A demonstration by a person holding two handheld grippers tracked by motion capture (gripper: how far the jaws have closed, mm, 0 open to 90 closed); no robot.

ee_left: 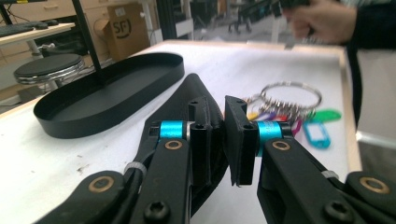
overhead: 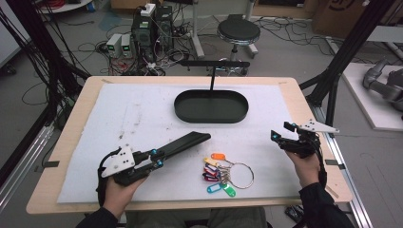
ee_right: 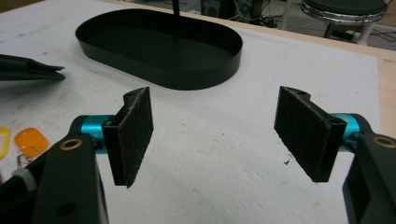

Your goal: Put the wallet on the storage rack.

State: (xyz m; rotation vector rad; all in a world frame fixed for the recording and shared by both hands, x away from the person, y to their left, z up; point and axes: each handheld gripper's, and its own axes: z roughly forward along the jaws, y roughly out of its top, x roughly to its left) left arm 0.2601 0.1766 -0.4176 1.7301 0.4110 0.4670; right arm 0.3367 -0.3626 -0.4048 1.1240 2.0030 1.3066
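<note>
Pinching a flat black pouch [overhead: 183, 143] at its near end — left gripper [overhead: 153, 157] clamped; thin, limp, light; right gripper [overhead: 281, 132] spread.

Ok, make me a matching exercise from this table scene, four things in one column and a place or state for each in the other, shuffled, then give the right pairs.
Things:
1. flat black wedge-shaped sheath
2. black oval metal tray
3. metal ring of coloured plastic key tags
4. right tongs

Places or states:
A. lying on the white mat near the front edge, between the two hands
B. open, nothing between the pads
C. clamped at one end in the left tongs
D. at the far middle of the mat, with a thin upright post

Pairs: 1-C, 2-D, 3-A, 4-B
</note>
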